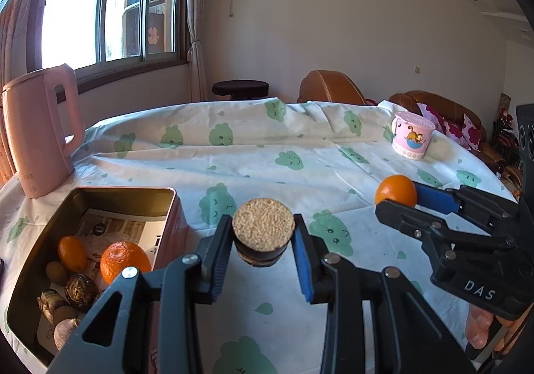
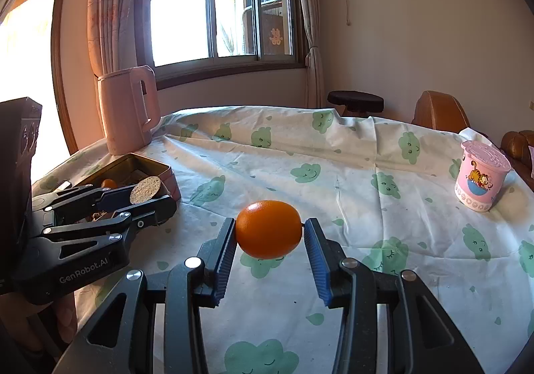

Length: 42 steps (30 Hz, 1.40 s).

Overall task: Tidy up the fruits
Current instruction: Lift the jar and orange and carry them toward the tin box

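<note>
Two grippers in view, each loaded. We note the left gripper [image 1: 263,234] closed partway on a round dark item with a tan, grainy flat top [image 1: 263,224]; both blue pads [image 1: 302,260] press its sides, and we cannot identify what it is. It is held above the desk [image 1: 267,153], just right of the metal tin [image 1: 100,194].

We note the right gripper [image 2: 268,234] closed partway on a smooth orange [image 2: 269,229], pinched at its two ends between the blue pads [image 2: 315,250] and lifted clear of the cloud-print cloth [image 2: 333,173]. From the left wrist view the same gripper [image 1: 397,199] and orange [image 1: 396,190] sit to the right, well apart from the tin.

Tin contents, as we see them: a small oval orange fruit [image 1: 71,253], a larger dimpled orange [image 1: 124,261], a yellowish fruit [image 1: 56,273], several brownish round items [image 1: 80,292] we cannot identify, all lying on printed paper [image 1: 123,227].

Also on the desk: a pink kettle [image 1: 36,130] behind the tin, and a pink cartoon-print cup [image 1: 412,135] at the far right, well apart from both grippers.
</note>
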{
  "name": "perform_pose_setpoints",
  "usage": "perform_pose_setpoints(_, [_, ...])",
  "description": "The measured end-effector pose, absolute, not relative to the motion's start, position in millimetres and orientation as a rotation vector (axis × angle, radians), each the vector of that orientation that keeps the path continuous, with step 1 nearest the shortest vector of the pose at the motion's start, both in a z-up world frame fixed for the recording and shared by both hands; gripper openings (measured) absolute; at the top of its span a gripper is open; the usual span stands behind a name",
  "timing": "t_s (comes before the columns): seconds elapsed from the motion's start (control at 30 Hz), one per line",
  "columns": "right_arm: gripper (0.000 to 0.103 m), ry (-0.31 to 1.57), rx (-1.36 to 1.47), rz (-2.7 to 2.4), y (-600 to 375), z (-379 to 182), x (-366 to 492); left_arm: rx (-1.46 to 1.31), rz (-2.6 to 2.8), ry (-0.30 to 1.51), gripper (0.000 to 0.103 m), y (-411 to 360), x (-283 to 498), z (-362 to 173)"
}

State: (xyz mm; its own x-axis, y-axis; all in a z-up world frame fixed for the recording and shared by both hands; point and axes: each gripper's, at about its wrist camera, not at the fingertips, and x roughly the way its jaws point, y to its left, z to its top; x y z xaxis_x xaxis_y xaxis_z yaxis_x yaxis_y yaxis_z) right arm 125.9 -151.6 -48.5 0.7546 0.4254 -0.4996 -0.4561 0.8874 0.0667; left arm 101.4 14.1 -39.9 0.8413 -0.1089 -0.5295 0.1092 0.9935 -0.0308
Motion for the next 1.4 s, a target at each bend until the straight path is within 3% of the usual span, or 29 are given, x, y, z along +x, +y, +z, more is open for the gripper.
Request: perform_pose_setpoints(1.4, [0.044, 0.358, -0.051, 0.435, -161, -35, 98, 0.005, -0.075, 0.406, 0.037, 16, 75, -28])
